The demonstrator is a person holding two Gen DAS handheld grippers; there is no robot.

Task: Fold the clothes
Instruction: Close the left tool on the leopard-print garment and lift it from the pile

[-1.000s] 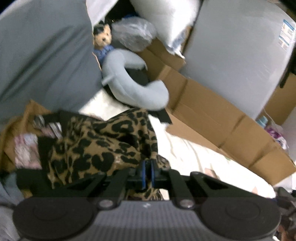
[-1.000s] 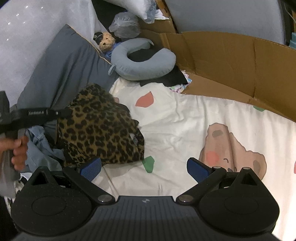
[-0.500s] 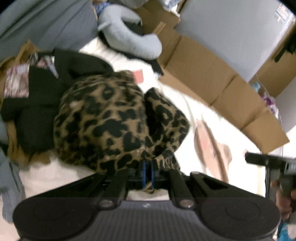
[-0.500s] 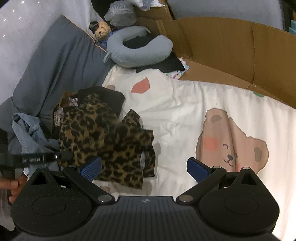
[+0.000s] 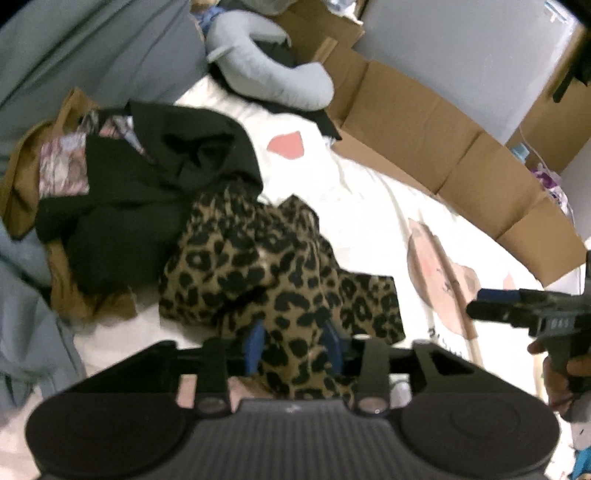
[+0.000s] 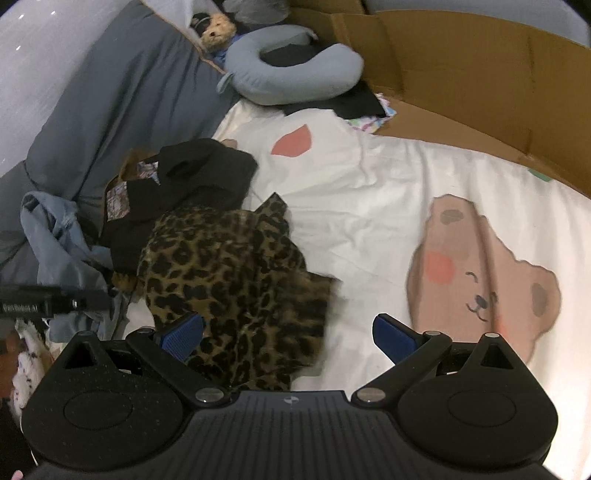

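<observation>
A leopard-print garment (image 5: 266,273) lies crumpled on the white bear-print sheet (image 5: 354,206); it also shows in the right wrist view (image 6: 236,280). My left gripper (image 5: 293,345) has its jaws parted, with a fold of the garment lying between the blue pads. My right gripper (image 6: 288,336) is open and empty just above the garment's near edge. A pile of other clothes, black (image 5: 147,192), brown and pale blue, sits left of the garment.
A grey pillow (image 6: 122,107), a blue neck pillow (image 6: 291,77) and a teddy bear (image 6: 218,29) lie at the head of the bed. Flattened cardboard (image 6: 461,66) lines the far side. The right gripper shows at the left wrist view's right edge (image 5: 524,302).
My left gripper carried the garment from the pile down onto the sheet, then opened its jaws from pinched shut. The garment has dropped and spread out. The right gripper stayed open.
</observation>
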